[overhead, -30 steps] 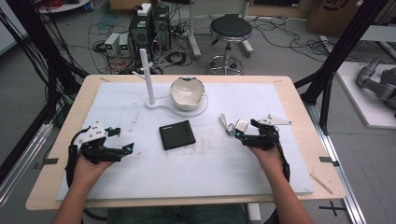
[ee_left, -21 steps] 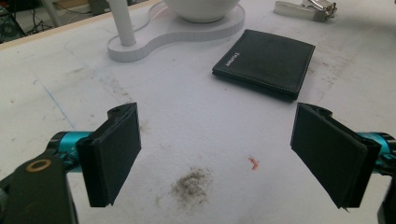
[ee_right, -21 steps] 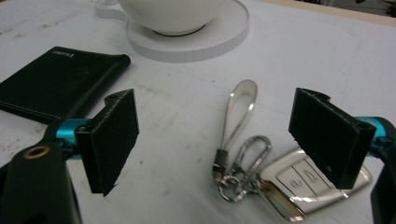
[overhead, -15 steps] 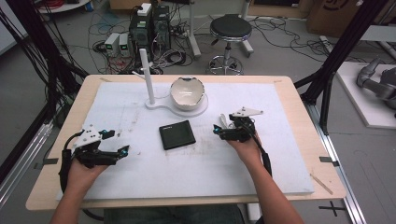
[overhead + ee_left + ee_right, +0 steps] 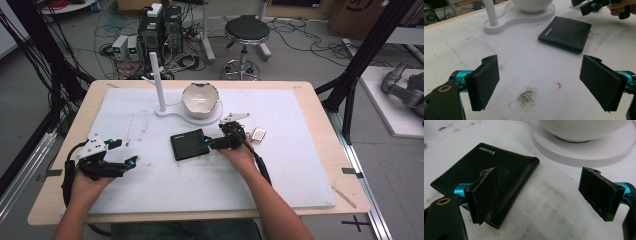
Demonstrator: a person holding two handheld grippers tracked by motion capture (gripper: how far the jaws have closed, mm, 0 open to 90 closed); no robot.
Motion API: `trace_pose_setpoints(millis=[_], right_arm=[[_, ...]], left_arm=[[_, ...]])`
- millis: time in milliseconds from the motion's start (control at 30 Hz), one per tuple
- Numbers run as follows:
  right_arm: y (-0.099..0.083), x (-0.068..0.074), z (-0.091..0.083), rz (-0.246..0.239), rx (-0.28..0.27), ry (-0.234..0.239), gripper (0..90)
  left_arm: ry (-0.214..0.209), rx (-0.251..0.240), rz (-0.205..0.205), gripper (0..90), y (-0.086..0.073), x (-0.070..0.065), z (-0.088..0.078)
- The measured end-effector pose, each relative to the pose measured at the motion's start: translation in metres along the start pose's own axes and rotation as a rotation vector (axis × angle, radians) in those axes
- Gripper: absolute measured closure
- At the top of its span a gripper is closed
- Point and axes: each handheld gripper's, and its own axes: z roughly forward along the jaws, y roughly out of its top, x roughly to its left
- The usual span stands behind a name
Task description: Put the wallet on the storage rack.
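Here, the right gripper [image 5: 215, 143] is hovering at the right edge of the black wallet [image 5: 189, 144], which is lying flat at the centre of the frame on the white counter [image 5: 300, 165], below the white bowl [image 5: 201, 99]. Its jaws are standing wide apart, one over the wallet's corner. At lower left, the left gripper [image 5: 131, 162] is waiting, jaws spread apart too.

Both forearms are bare, with no sleeves. Each hand-held black gripper, the left [image 5: 131, 162] and the right [image 5: 209, 143], has flat black rectangular fingers [image 5: 484, 81] on teal bars, a brass-ringed hole, a grey three-cornered top plate and a trailing black cable.
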Motion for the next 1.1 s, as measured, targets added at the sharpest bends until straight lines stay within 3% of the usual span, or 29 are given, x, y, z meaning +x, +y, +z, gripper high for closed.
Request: trace_pose_setpoints(millis=[300,467,533,600,633,700,967,1100], right_arm=[[0.002,0.012,0.021,-0.013,0.048,0.044,16.3],[0.001,0.014,0.024,-0.031,0.076,0.053,20.2],[0.001,0.017,0.024,-0.053,0.098,0.082,33.4],[0.001,0.017,0.024,-0.043,0.1,0.093,36.5],[0.0,0.015,0.024,-0.001,0.108,0.127,42.3],[-0.001,0.014,0.024,0.016,0.112,0.152,46.3],[-0.001,0.014,0.023,0.037,0.119,0.167,57.7],[0.001,0.016,0.019,0.009,0.111,0.141,74.9]], left_arm=[[0.001,0.001,0.003,16.1,0.0,-0.001,0.0],[0.0,0.001,0.004,16.1,0.0,-0.001,0.0],[-0.001,0.003,0.007,16.1,0.0,-0.001,0.001],[-0.003,0.003,0.008,16.1,0.001,-0.002,0.001],[-0.004,0.005,0.012,16.1,0.001,-0.003,0.002],[-0.006,0.006,0.015,16.1,0.001,-0.003,0.002],[-0.003,0.009,0.014,16.1,0.001,-0.004,0.002],[-0.001,0.007,0.02,16.1,0.001,-0.004,0.001]])
